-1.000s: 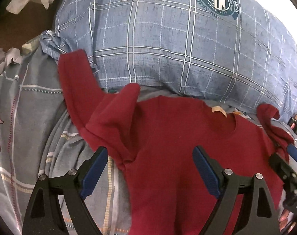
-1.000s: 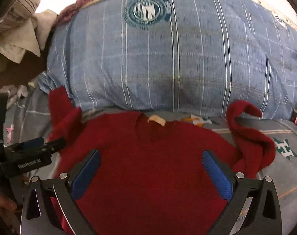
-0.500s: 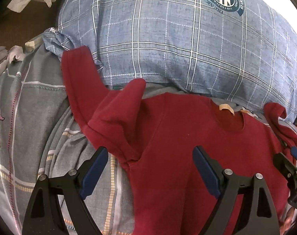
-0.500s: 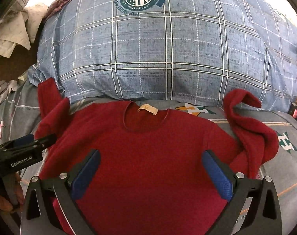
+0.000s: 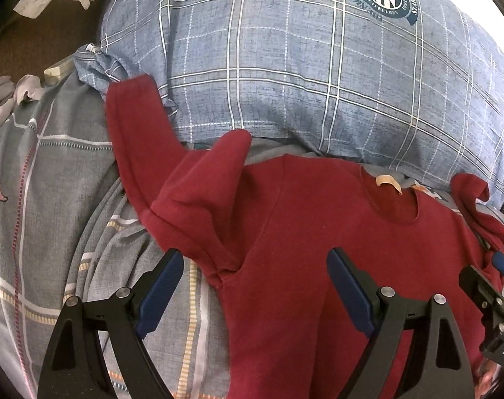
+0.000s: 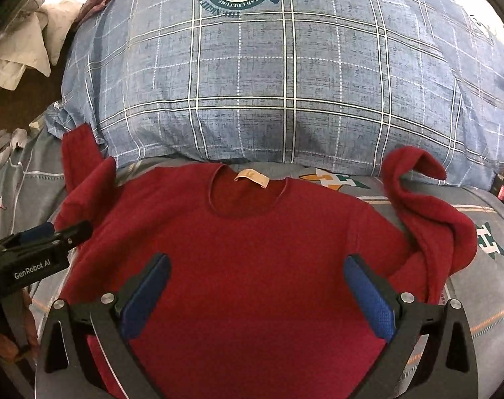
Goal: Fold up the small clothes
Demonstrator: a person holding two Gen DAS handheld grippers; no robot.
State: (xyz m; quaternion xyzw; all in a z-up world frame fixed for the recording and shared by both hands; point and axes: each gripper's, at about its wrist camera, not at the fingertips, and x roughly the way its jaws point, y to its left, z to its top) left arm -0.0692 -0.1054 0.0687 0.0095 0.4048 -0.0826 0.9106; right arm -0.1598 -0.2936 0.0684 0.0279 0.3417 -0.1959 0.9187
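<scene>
A small red sweater [image 6: 252, 252] lies flat on the bed, neckline with a tan label [image 6: 252, 177] toward the pillow. Its left sleeve [image 5: 142, 139] is bunched and leans up against the pillow; its right sleeve [image 6: 428, 206] is crumpled in a loop. My left gripper [image 5: 255, 286] hovers open over the left armpit of the sweater [image 5: 335, 249], holding nothing. My right gripper [image 6: 257, 289] hovers open over the chest, also with nothing held. Each gripper shows at the other view's edge, the right gripper [image 5: 491, 282] and the left gripper [image 6: 42, 242].
A big blue plaid pillow [image 6: 285, 76] with a round crest fills the back. The grey bedsheet [image 5: 46, 199] with stripes and stars spreads to the left and right. Pale cloths [image 6: 22, 50] lie at the far left beyond the bed edge.
Both grippers have pulled back and tilted slightly, so the sweater and pillow sit lower and further in view. The sweater itself has not visibly moved; both grippers stay open.
</scene>
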